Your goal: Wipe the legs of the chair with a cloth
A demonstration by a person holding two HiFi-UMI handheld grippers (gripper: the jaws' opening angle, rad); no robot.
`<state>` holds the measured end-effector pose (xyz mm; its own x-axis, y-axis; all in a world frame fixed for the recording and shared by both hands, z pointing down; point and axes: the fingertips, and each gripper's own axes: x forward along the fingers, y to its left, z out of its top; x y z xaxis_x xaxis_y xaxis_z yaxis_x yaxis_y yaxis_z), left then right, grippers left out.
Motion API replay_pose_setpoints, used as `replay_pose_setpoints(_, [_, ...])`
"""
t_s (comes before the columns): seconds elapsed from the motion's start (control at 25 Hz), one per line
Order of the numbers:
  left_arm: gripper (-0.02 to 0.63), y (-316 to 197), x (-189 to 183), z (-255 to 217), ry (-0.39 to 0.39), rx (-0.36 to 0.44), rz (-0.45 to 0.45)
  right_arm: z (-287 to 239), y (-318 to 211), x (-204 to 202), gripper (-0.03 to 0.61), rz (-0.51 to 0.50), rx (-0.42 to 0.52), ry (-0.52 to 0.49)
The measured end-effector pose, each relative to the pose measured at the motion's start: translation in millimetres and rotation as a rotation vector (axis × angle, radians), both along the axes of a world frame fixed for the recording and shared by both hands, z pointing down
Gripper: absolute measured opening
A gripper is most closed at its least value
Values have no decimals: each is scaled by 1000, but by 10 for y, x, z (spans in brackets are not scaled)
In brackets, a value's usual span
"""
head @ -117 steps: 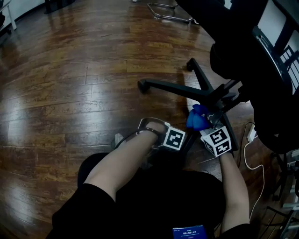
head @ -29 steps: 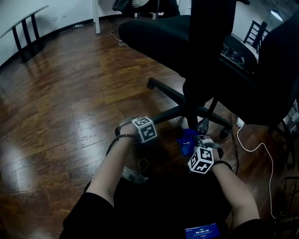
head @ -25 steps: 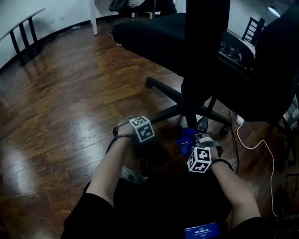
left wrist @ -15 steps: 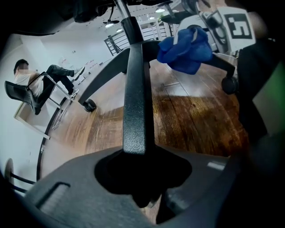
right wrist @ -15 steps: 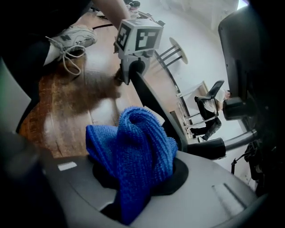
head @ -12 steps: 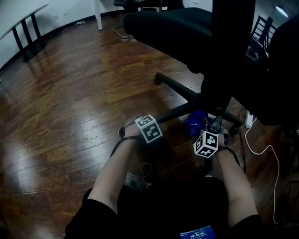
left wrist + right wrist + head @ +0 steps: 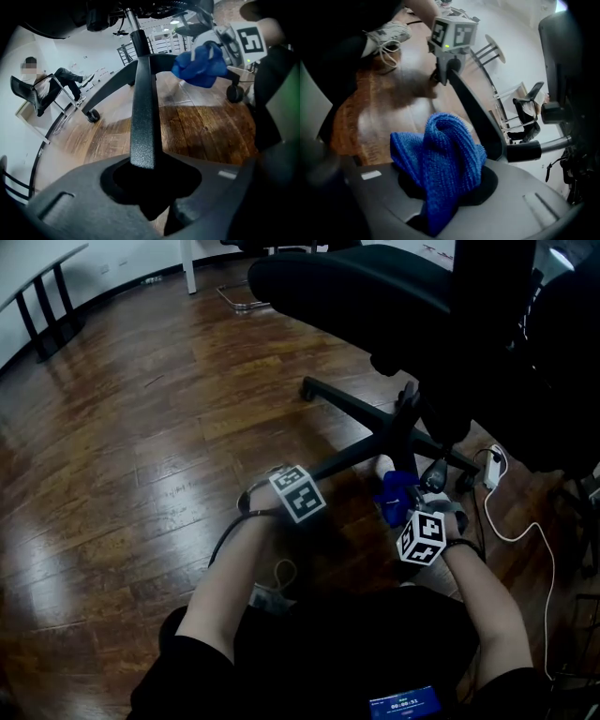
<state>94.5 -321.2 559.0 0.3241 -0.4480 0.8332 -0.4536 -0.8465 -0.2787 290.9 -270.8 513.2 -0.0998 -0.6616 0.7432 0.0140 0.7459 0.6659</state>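
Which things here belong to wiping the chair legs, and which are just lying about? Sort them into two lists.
Job in hand:
- blue cloth, held in the right gripper
- chair leg, clamped by the left gripper
- the chair's other legs

Lying about:
- white cable and its plug on the floor
- black table legs, far left

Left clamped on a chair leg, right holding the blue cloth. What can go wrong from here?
1. The chair leg in the left gripper belongs to a base on casters; a wiping push could roll the base and twist the leg out of the jaws.
2. The blue cloth is a bunched wad in the right gripper; dragging may tug it loose.
3. A white cable on the floor beside the base could snag.
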Motion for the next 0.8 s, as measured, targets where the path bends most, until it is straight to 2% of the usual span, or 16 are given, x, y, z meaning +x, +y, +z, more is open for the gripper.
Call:
replay_pose_setpoints(0.08, [117,51,2,11,-3,-15,-2,109,376,79,91,-18,-85,23])
replay_pose_setpoints(0.2, [118,161,17,48,-21,-32,1,245,798,200,89,8,-187,52])
replay_pose_setpoints(0.36, [119,277,66,35,-13,-54,9,315,974,323,89,32,-221,139])
replay_pose_setpoints(0.56, [120,388,98,57,-28,-75,32,277,795,315,87,51,-151,134])
replay_pose_setpoints(0.8, [120,384,82,93,-96,-83,53,32,-54,111,87,77,49,88])
